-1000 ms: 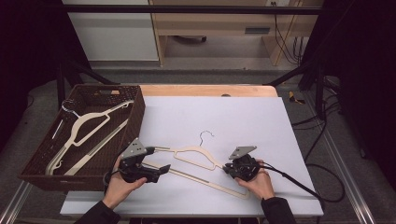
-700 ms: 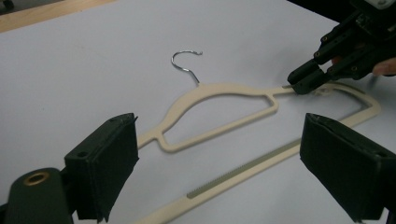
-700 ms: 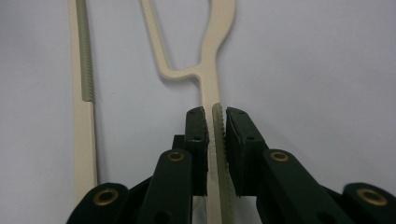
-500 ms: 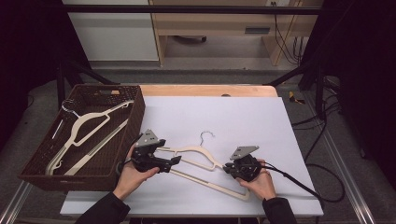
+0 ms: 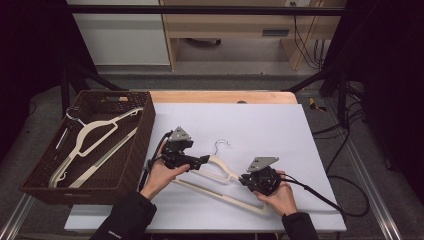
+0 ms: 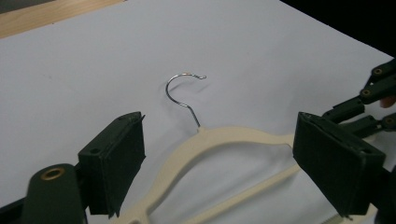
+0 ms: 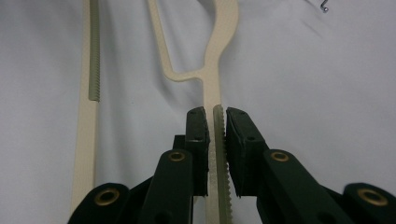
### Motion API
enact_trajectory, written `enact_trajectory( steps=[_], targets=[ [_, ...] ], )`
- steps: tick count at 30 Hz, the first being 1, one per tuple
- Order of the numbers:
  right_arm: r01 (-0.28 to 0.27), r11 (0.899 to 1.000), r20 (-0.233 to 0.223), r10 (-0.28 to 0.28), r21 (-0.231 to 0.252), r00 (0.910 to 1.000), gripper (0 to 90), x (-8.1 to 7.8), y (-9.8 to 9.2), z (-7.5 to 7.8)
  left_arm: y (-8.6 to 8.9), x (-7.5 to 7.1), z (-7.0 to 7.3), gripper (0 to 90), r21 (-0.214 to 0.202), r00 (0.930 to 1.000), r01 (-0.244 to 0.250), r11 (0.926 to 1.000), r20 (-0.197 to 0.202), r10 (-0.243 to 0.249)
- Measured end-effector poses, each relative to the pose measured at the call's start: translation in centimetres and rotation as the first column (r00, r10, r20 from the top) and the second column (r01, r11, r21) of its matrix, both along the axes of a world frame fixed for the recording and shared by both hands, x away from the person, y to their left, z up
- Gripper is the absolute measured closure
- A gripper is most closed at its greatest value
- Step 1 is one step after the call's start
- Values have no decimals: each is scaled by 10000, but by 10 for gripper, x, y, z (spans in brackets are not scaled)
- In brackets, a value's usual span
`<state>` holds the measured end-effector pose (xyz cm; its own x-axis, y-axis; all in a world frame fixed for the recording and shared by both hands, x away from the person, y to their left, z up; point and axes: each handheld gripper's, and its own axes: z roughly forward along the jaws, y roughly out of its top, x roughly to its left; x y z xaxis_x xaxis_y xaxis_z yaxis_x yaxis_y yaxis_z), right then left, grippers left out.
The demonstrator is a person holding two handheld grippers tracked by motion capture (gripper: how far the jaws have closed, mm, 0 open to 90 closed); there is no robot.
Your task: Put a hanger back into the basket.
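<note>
Cream plastic hanger [image 5: 220,175] lies flat on the white table cover [image 5: 260,125], w/ its wire hook [image 6: 184,93] pointing away from the person. Right gripper [image 5: 248,179] is clamped on one shoulder arm of it: in the right gripper view the ribbed cream strip [image 7: 217,154] runs straight up between the two black jaws, pads pressing on both sides. Beyond the tips the arm widens toward the neck, and the hanger's lower bar [image 7: 88,116] runs parallel, well off to the left of the jaws.

Left gripper [image 5: 204,160] sits over the hanger's other shoulder, jaws wide apart and holding nothing. They've just been closing a little, yet there's still a big gap. In the left gripper view [image 6: 219,163] the curved cream shoulder passes between the two pads w/o touching either; the hook stands just past the tips, nearer the left-hand pad. Right-hand side of that view, beyond the pad, the other gripper's black linkage [image 6: 369,98] pokes in.

Both hands come in from the near edge, dark sleeves. Left hand [image 5: 162,172] holds its tool tilted toward the hanger's neck; right hand [image 5: 277,195] is low, close to the table.

Off to the left gripper's outer side sits a brown wicker basket [image 5: 142,135] w/ another cream hanger [image 5: 90,145] lying in it.
</note>
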<state>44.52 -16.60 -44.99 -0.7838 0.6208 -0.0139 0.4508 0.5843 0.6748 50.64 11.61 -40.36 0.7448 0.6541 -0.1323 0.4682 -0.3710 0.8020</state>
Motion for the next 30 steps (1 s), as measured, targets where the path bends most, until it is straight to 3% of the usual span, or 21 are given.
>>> enact_trajectory(
  steps=[4, 11, 15, 22, 30],
  targets=[
    [-108, 9999, 190, 107, 17, 9998, 797, 0, -1, 1, -10, 12, -7, 193, 192, 9998, -40, 9998, -168, 43],
    [-189, 9998, 289, 189, 19, 9994, 797, -2, -1, 4, -23, 21, -13, 229, 256, 9993, -5, 9997, -368, 14],
    [-218, 9998, 343, 217, 36, 9992, 797, -3, -1, 5, -31, 26, -19, 261, 503, 9989, -13, 9987, -457, 36],
    [-242, 9996, 333, 237, 120, 9992, 797, -4, -1, 5, -41, 35, -28, 325, 528, 9983, -302, 9982, -480, 327],
    [-251, 9997, 353, 249, 45, 9991, 797, -5, -1, 6, -47, 43, -40, 413, 710, 9953, -491, 9963, -796, 548]
  ],
)
